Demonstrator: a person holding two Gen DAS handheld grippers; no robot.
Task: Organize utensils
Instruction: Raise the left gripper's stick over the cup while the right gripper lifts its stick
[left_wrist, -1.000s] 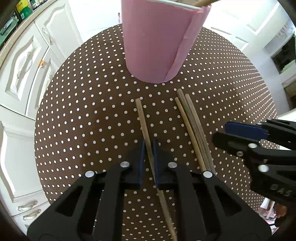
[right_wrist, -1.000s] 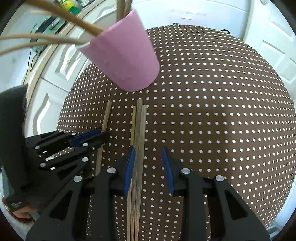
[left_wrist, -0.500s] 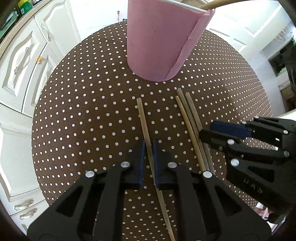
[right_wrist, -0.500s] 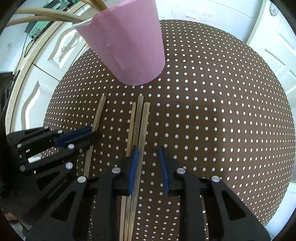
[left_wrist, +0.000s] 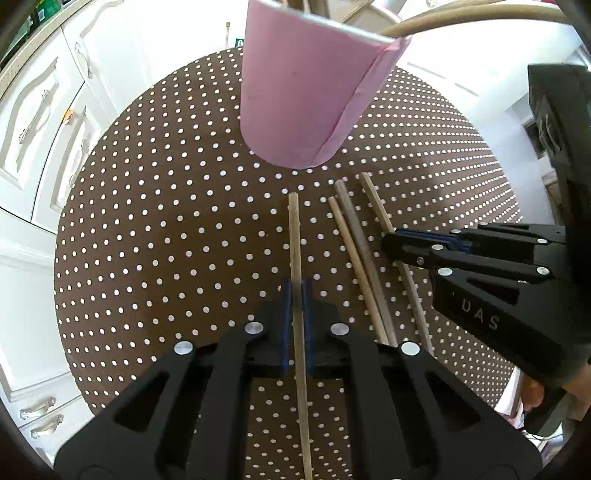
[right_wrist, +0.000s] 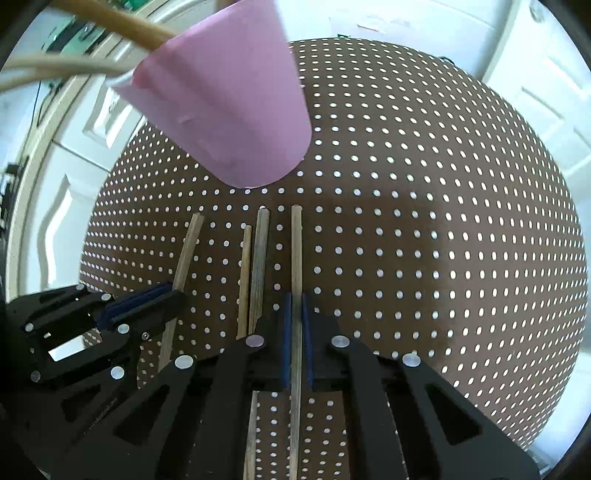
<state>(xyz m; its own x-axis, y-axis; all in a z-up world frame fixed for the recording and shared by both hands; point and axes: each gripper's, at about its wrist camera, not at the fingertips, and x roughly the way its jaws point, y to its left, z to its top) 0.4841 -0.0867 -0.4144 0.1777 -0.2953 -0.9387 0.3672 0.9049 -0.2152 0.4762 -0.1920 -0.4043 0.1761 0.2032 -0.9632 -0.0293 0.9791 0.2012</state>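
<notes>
Several wooden chopsticks lie side by side on a brown polka-dot table in front of a pink cup that holds more sticks. My left gripper is shut on the leftmost chopstick. My right gripper is shut on the rightmost chopstick. Two loose chopsticks lie between them. The right gripper shows in the left wrist view, the left gripper in the right wrist view. The cup stands just beyond the stick tips.
White cabinet doors stand to the left of the round table. A white door is at the back right. The table edge curves close behind the cup.
Both grippers have closed on their chopsticks. The right gripper shifted right from the bundle and took the outer stick, separating it from the other two.
</notes>
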